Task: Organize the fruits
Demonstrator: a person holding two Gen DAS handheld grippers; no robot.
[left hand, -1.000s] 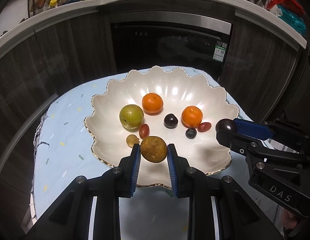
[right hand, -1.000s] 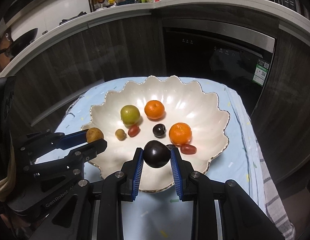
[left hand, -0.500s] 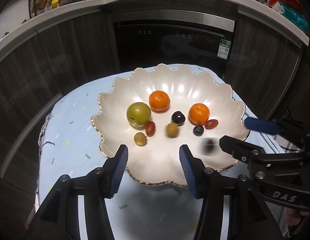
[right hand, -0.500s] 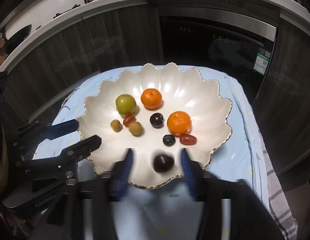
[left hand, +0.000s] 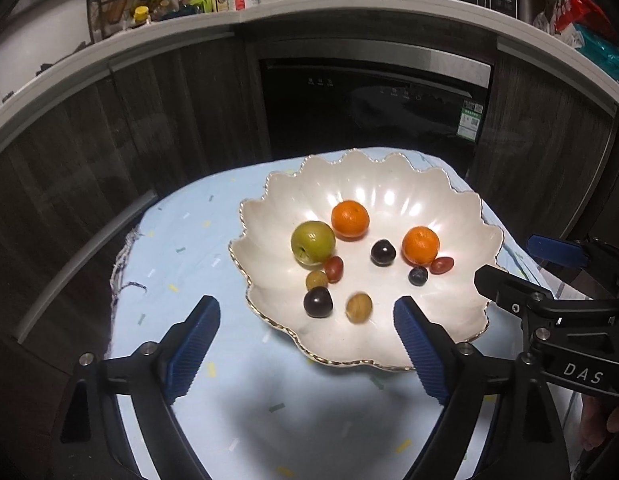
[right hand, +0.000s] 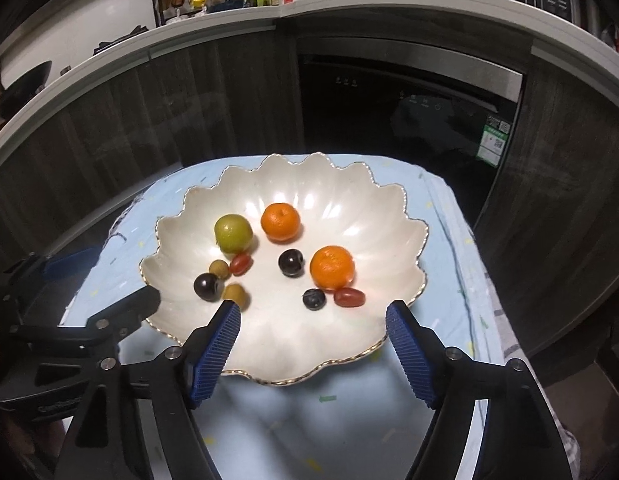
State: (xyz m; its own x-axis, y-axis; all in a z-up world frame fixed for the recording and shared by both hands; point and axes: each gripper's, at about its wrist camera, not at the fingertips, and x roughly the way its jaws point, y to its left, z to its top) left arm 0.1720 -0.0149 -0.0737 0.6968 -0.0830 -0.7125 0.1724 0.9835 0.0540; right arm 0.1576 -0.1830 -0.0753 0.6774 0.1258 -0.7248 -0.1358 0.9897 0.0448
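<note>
The left gripper point(left hand: 305, 336) had its jaws wide apart and empty, near the front rim of the bowl point(left hand: 461, 208). Inside the bowl lay the fruits: a green fruit point(left hand: 312, 242), two oranges point(left hand: 350, 219), dark plums point(left hand: 317, 301). The right gripper point(right hand: 313, 330) was also wide and empty.

The scalloped bowl point(right hand: 405, 216) sits on the cloth-covered bench point(right hand: 449, 240), before the dishwasher point(right hand: 409, 112). Inside, two tangerines point(right hand: 280, 221) lie behind the plums point(right hand: 291, 263); two grape tomatoes point(right hand: 349, 297) lie left and right.
</note>
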